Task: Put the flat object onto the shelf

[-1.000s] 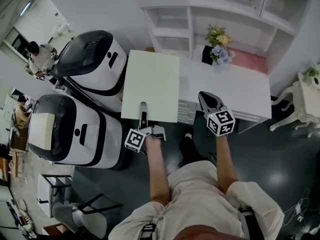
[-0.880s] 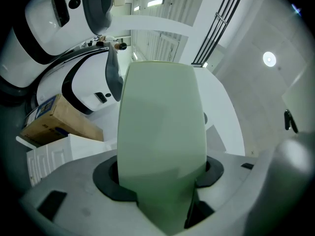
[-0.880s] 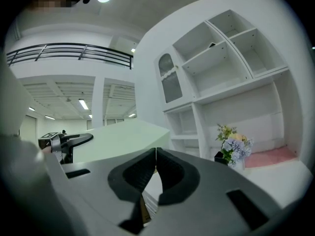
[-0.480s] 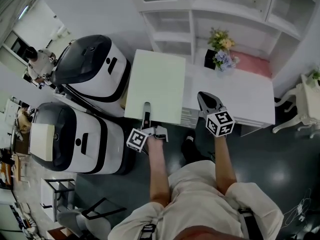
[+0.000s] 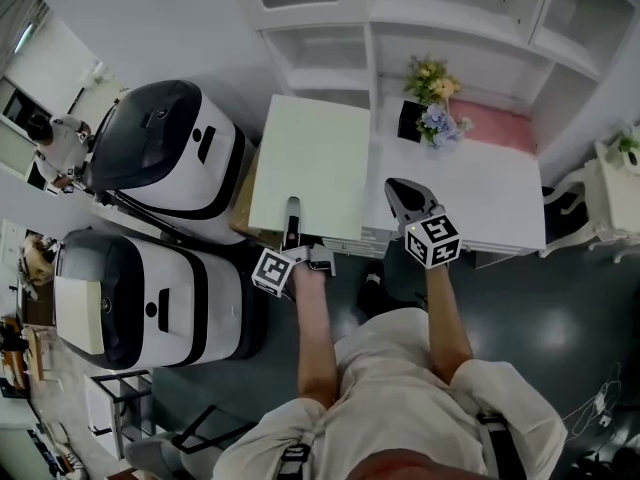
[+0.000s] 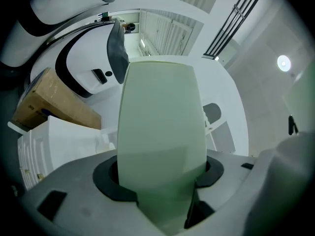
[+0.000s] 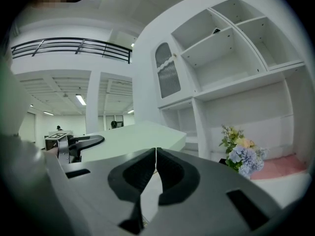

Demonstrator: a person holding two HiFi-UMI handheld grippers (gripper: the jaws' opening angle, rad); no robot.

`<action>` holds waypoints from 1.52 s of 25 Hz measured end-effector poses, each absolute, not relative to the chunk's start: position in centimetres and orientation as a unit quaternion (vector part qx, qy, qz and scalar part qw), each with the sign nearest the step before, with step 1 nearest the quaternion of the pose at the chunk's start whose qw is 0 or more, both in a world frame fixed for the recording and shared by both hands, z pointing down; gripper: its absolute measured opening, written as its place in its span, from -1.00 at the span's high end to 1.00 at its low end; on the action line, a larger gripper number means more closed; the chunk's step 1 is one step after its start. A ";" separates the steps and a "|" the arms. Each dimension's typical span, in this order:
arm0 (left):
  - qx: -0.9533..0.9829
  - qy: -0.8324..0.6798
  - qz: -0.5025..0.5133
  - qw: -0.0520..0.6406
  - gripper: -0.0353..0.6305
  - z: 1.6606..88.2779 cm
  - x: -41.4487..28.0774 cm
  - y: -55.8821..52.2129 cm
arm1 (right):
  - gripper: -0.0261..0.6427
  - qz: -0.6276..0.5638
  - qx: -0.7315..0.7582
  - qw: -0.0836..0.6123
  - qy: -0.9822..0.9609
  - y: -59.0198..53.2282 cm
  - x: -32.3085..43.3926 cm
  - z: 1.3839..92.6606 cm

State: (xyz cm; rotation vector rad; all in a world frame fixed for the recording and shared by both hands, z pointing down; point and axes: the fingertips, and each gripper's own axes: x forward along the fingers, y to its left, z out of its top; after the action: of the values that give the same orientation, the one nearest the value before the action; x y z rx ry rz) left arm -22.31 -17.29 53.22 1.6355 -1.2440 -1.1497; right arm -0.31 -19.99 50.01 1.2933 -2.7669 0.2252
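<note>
Left gripper (image 5: 292,210) holds the green board (image 5: 310,158) level (right gripper (image 5: 394,186) closed alongside).

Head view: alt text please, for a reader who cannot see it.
Seen from above, a person's left gripper clamps the near edge of a pale green flat board, held out before a white shelf unit. The right gripper is shut and empty over a white desk bearing flowers.

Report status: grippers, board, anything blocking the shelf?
Left gripper shut on the board, held flat. Right gripper shut, empty. Board not yet on the shelf. Flowers on the desk, right of the board.
</note>
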 end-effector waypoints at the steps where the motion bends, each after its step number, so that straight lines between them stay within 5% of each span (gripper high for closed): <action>1: 0.642 -0.484 -0.453 0.385 0.11 53.0 -22.2 -17.9 | 0.72 0.075 0.422 0.038 -0.903 -20.7 -0.3 49.8; 38: 0.553 -0.436 -0.490 0.514 0.11 58.2 -22.5 -34.9 | 0.71 0.070 0.407 0.054 -0.909 -35.0 -1.8 49.8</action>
State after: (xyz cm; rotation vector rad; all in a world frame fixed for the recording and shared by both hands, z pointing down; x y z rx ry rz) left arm -22.52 -34.93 58.15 1.3280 -1.0478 -1.1782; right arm -1.84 -35.02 49.81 1.2352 -2.7629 0.2130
